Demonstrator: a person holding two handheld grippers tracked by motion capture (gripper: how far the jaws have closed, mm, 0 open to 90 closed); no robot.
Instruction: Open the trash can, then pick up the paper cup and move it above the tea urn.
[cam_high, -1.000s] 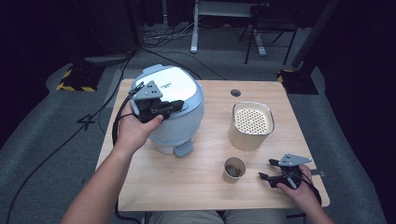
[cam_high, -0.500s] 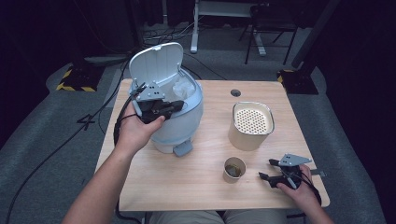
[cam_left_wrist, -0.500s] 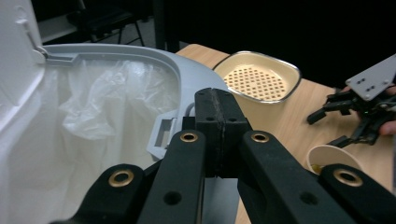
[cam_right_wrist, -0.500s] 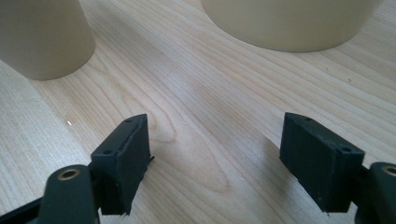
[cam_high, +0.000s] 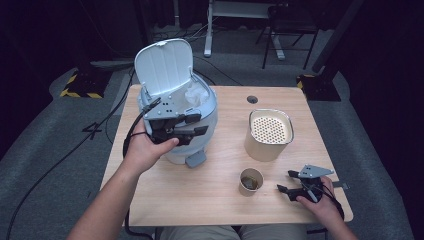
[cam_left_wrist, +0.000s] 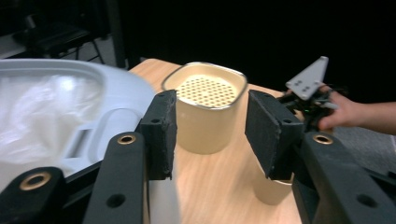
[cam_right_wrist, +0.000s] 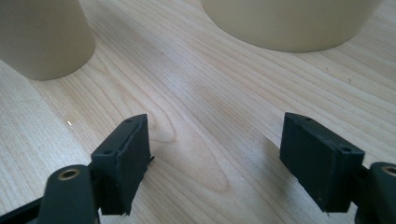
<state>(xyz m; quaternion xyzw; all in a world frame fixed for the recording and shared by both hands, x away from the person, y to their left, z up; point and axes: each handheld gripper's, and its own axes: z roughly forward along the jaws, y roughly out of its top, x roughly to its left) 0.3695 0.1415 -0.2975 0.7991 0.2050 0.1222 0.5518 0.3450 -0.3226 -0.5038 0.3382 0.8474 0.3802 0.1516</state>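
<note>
Two hand-held black tools, bare forearms, no sleeves in sight

At centre left of the high view, the left tool (cam_high: 192, 125) is black, topped by a grey three-cornered plate with small dark holes, and a black cable loops from it down the left of the frame. At lower right, the right tool (cam_high: 287, 182) is black with the same grey plate. In the left gripper view, its rectangular pads (cam_left_wrist: 161, 133) look rough and foam-like, set on smooth black arms with brass-coloured rivets. In the right gripper view, the pads (cam_right_wrist: 126, 158) are blocky and black, with small holes along their top edges.
</note>
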